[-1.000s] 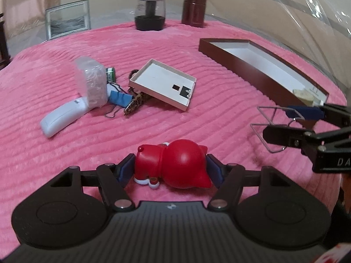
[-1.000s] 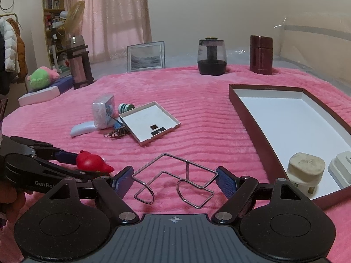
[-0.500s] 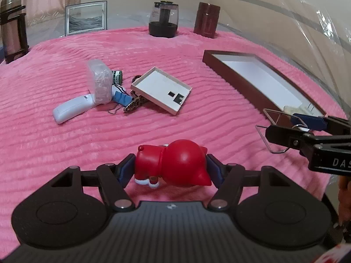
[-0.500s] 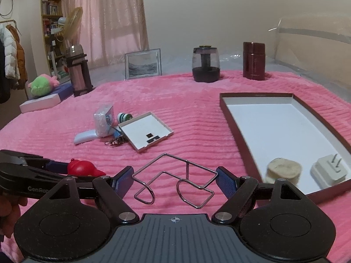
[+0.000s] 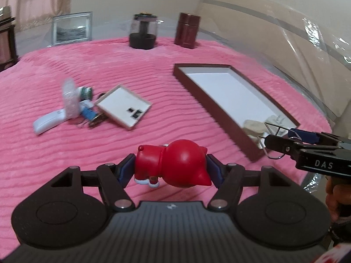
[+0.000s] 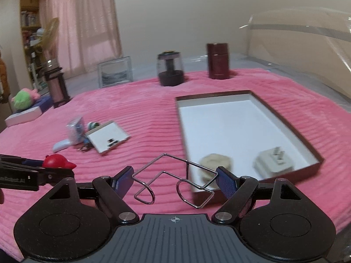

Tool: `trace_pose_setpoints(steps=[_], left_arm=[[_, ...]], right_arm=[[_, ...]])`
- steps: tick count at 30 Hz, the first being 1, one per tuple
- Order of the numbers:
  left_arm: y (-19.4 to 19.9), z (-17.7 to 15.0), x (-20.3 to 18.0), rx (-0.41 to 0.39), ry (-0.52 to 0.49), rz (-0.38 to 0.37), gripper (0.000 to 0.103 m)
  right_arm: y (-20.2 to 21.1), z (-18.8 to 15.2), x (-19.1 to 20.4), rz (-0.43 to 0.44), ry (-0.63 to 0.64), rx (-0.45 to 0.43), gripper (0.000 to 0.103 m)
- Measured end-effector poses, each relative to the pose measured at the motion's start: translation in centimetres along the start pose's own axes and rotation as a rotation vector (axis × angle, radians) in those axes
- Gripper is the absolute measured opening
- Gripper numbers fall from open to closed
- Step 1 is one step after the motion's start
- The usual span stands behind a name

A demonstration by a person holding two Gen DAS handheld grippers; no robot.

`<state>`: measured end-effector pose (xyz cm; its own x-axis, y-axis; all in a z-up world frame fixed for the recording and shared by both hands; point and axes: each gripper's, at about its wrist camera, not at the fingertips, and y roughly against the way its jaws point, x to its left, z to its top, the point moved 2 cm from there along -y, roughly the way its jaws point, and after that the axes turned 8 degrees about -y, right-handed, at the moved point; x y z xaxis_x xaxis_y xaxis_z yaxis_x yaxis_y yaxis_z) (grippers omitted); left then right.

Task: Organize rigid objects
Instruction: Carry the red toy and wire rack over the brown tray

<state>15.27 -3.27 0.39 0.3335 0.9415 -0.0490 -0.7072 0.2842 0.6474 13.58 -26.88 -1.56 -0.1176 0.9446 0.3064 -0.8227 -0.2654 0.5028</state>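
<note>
My left gripper (image 5: 170,171) is shut on a red toy figure (image 5: 175,166), held above the pink blanket; the figure (image 6: 58,161) also shows at the left of the right wrist view. My right gripper (image 6: 175,180) is shut on a bent wire holder (image 6: 175,178), carried over the near corner of the brown tray (image 6: 285,120). From the left wrist view the right gripper (image 5: 278,139) and its wire holder (image 5: 271,129) hang at the tray's (image 5: 197,83) near end. In the tray lie a beige plug (image 6: 216,161) and a white adapter (image 6: 273,161).
A loose pile sits left of the tray: a white box lid (image 5: 124,107), a white remote (image 5: 48,121), a clear wrapped block (image 5: 70,100), a blue clip (image 5: 88,112). At the back stand a dark jar (image 5: 143,31), a maroon canister (image 5: 187,30) and a picture frame (image 5: 72,27).
Both grippers have risen and drifted toward the tray with their objects still held. The tray and its plugs now sit nearer the centre of the right wrist view.
</note>
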Motion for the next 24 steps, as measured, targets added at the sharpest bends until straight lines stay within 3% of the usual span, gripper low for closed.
trace_pose_setpoints(steps=[11, 24], left_arm=[[-2.9, 4.3, -4.8, -0.019, -0.087, -0.073, 0.064], [-8.5, 9.8, -8.7, -0.026, -0.152, -0.123, 0.064]], right_arm=[[0.8, 2.4, -5.5, -0.075, -0.038, -0.025, 0.078], [-1.9, 7.0, -10.8, -0.095, 0.008, -0.006, 0.078]])
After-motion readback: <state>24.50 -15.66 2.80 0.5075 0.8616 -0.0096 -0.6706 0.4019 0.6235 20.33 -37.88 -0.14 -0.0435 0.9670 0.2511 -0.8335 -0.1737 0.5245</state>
